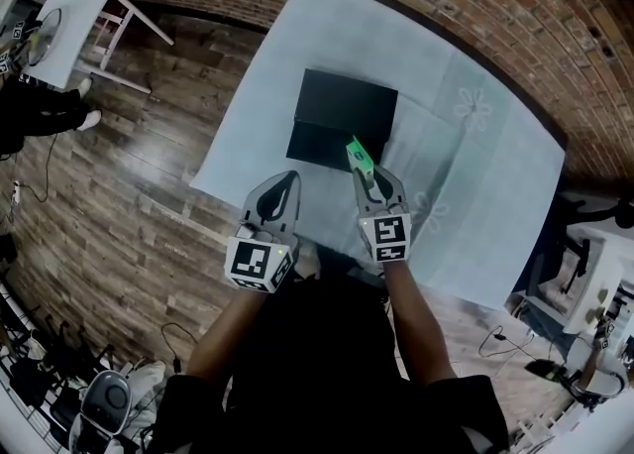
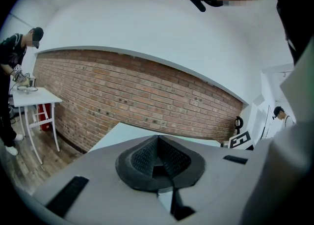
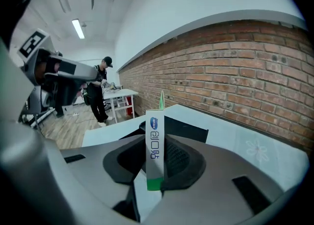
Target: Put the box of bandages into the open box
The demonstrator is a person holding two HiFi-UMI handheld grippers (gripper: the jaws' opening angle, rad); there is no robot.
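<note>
Right tool [image 1: 369,179]: clamped on box of bandages [image 3: 154,145], held upright by near right corner of open box [image 1: 342,115] | left tool [image 2: 158,159]: jaws together, empty | tabletop [image 1: 475,174]: carries open box

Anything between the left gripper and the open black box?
No, only bare tablecloth separates the left gripper from the open black box; the head view shows it.
</note>
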